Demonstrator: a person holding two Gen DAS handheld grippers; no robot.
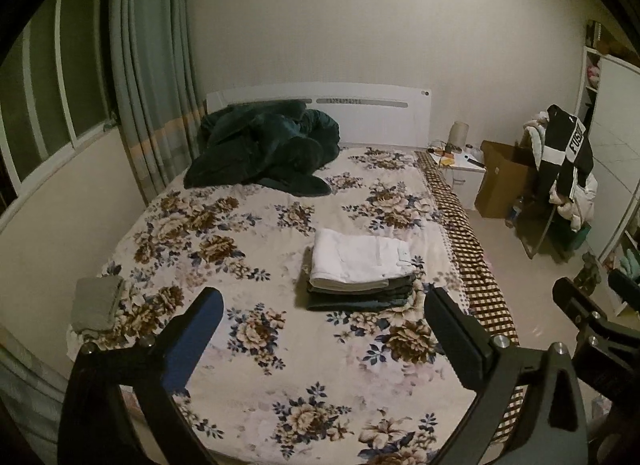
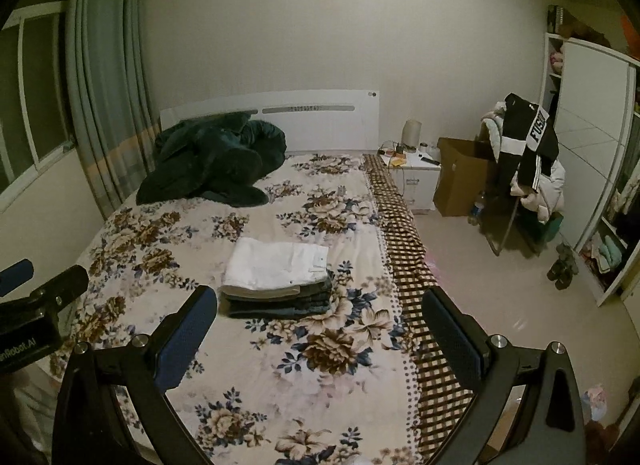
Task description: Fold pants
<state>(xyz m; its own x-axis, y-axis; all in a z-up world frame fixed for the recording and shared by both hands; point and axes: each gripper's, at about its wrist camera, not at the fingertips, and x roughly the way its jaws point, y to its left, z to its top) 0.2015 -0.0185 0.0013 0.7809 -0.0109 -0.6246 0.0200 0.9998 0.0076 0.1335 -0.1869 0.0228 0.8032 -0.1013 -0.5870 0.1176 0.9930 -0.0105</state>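
While a pale wall and grey curtains frame the room, a floral bed fills both views, a dark green quilt heaped by its headboard. The stack of folded pants, white on top, lies mid-bed, well ahead of both grippers. The left gripper and right gripper are spread wide, holding nothing.

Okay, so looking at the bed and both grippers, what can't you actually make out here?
- Stack of folded pants: count of lower dark layers, both views, too small and dim.
- Grey folded item: its kind; left wrist view only.
- Wardrobe contents: cut by right edge.
- Nightstand clutter: too small.
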